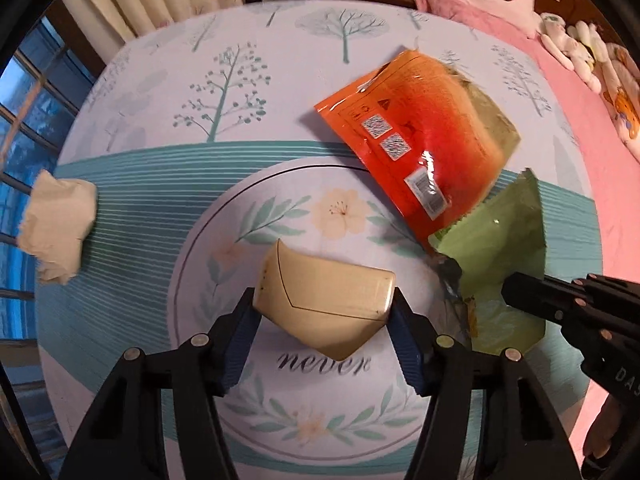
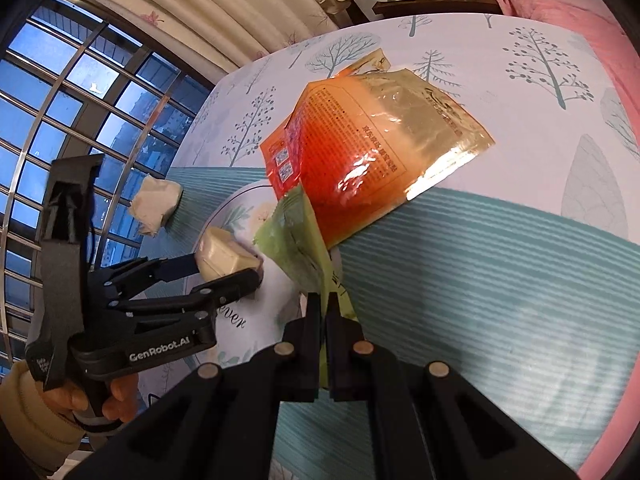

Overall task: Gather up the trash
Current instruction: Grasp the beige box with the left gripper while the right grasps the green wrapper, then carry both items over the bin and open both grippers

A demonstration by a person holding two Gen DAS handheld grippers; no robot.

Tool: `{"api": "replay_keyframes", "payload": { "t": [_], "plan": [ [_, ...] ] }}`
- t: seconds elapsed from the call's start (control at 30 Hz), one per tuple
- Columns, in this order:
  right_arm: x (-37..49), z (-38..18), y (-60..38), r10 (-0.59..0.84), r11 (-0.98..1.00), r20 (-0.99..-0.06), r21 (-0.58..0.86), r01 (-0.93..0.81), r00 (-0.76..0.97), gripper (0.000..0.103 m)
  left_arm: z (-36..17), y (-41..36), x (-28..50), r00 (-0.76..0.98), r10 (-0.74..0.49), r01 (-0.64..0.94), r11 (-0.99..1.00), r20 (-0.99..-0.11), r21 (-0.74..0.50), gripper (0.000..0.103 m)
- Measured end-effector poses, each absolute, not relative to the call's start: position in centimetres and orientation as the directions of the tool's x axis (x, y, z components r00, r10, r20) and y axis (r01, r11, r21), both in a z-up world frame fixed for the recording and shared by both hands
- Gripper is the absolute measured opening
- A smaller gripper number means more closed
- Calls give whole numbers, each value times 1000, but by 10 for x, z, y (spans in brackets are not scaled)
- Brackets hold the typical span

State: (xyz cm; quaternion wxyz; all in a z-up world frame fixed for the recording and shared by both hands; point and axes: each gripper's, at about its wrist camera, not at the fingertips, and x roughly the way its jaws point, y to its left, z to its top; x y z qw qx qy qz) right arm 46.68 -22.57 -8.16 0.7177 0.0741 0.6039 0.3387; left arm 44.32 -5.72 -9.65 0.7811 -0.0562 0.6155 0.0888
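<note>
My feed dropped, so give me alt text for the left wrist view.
The left hand-held gripper clamps a cream box above the table. An orange bag and green wrapper lie right, tissue left; the right hand-held gripper meets the wrapper.

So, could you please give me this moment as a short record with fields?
left hand-held gripper: shut on the cream folded box
right hand-held gripper: shut on the green foil wrapper
orange glossy pouch: lying on the tree-print tablecloth, overlapping the green wrapper
crumpled beige tissue: loose at the table's left edge
</note>
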Motion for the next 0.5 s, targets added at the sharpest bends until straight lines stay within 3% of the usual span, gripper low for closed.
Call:
{"api": "replay_keyframes", "payload": {
  "t": [0.5],
  "plan": [
    [351,-29,-214,555,794,-817,465,-390,155,2,-22,-66,301,375,32,-100,995,-926,-6,61]
  ]
}}
